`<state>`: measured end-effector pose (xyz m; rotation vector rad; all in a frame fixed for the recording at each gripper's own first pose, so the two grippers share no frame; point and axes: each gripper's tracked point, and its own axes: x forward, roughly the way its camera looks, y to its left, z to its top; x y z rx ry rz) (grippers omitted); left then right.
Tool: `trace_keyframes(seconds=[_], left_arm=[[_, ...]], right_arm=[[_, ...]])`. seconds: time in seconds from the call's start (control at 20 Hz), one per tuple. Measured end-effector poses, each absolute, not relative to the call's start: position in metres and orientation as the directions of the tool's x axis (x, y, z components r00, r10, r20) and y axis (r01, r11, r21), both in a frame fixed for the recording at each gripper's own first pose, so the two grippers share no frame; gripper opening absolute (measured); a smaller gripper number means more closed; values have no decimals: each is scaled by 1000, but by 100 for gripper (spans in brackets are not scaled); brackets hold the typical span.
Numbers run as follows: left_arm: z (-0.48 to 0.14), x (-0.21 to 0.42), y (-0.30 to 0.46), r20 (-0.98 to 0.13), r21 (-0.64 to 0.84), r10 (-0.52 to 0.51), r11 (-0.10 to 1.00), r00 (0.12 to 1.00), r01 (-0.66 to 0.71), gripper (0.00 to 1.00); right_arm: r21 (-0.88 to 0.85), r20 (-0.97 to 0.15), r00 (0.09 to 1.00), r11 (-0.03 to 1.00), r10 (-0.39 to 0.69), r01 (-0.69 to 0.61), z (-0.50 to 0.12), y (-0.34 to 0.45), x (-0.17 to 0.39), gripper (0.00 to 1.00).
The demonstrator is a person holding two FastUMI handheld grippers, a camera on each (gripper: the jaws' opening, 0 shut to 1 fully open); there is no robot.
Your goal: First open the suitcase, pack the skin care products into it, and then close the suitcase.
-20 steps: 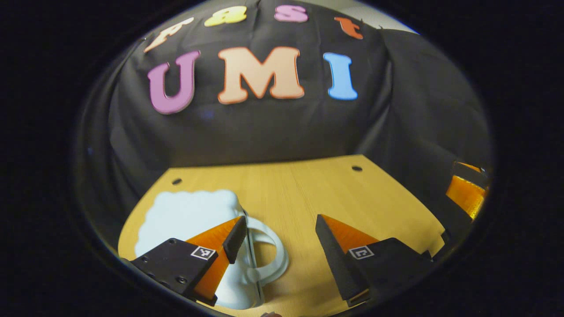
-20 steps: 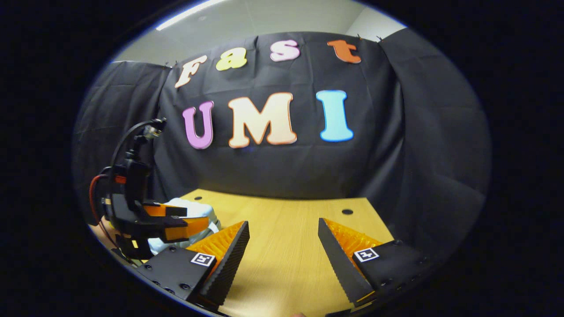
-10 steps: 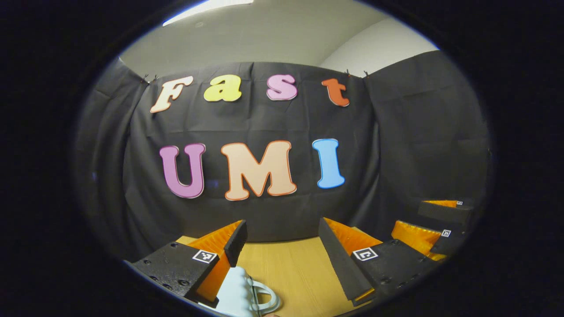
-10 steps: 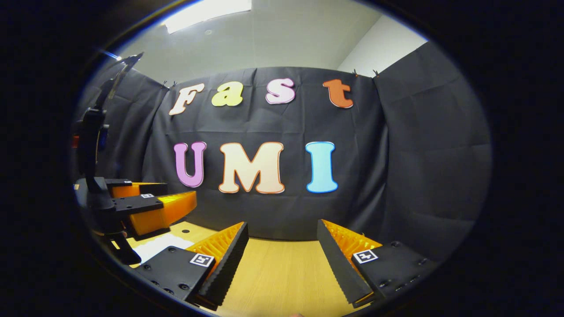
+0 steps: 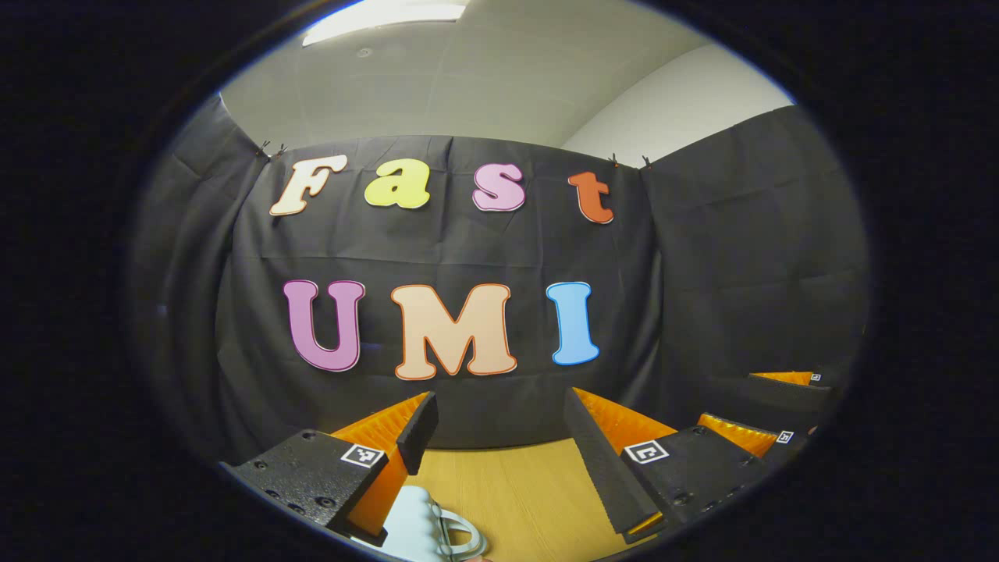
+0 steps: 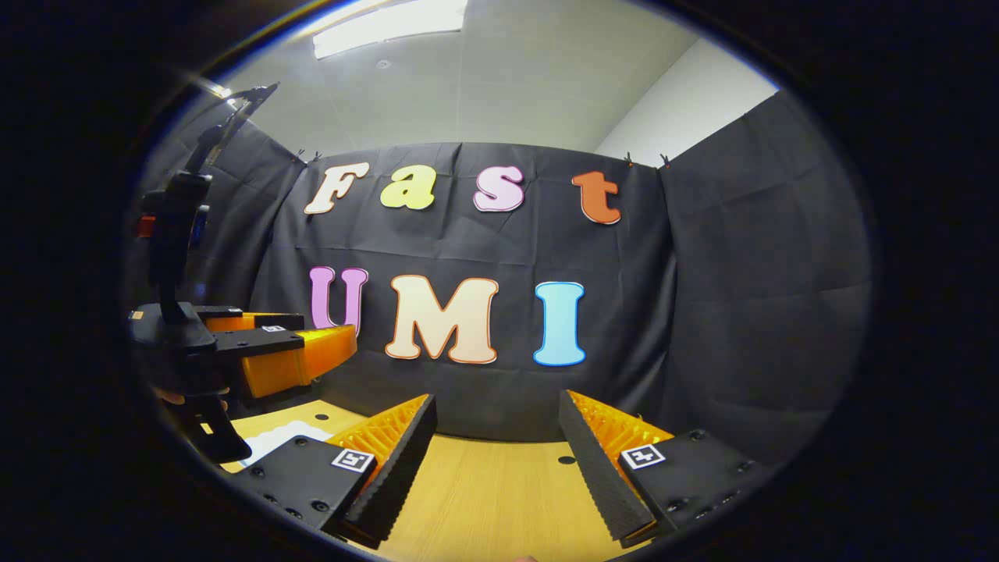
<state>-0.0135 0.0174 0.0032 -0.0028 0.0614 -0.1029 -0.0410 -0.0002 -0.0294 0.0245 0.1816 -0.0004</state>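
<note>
Left gripper view has the left claw (image 5: 499, 425) spread wide with nothing between its fingers, held up off the wooden desk (image 5: 515, 492) and aimed pretty much level at the black cloth wall (image 5: 468, 250). Right under its left finger, at the very bottom edge, there's the pale blue suitcase (image 5: 412, 524) lying on the desk, lid down, with its grey handle (image 5: 462, 538) poking out toward the gap between the fingers; not touching the claw as far as I can tell. Off to the right of that claw, a bit farther out, the two fingers of the right claw (image 5: 769, 414) stick in from the side. In the right gripper view, the right claw (image 6: 495, 437) is also wide open and holding nothing, hovering over bare desk (image 6: 484, 499). To its left and a little higher sits the left claw (image 6: 308, 343), seen side-on with a cable rising off its body, and a bit of a hand (image 6: 168, 396) shows on the grip under it. Below that one, beside the right claw's left finger, a white-ish patch of the suitcase (image 6: 285, 437) peeks out. Can't see any skin care products, so no idea where they sit.
</note>
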Motion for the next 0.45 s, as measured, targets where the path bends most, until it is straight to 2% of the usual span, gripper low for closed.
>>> trace_keyframes(seconds=[0.2,0.35,0.45], left_arm=[[19,-9,18,-40,-14,-92,996,995,91,95],[25,-8,14,-37,15,-99,995,994,100,95],[23,-10,22,-34,31,-40,999,999,41,95]], right_arm=[[42,-189,982,999,-21,29,-26,-19,-41,98],[13,-190,978,996,-84,88,-24,-53,-43,99],[7,-181,978,995,-100,103,-23,-71,-50,99]])
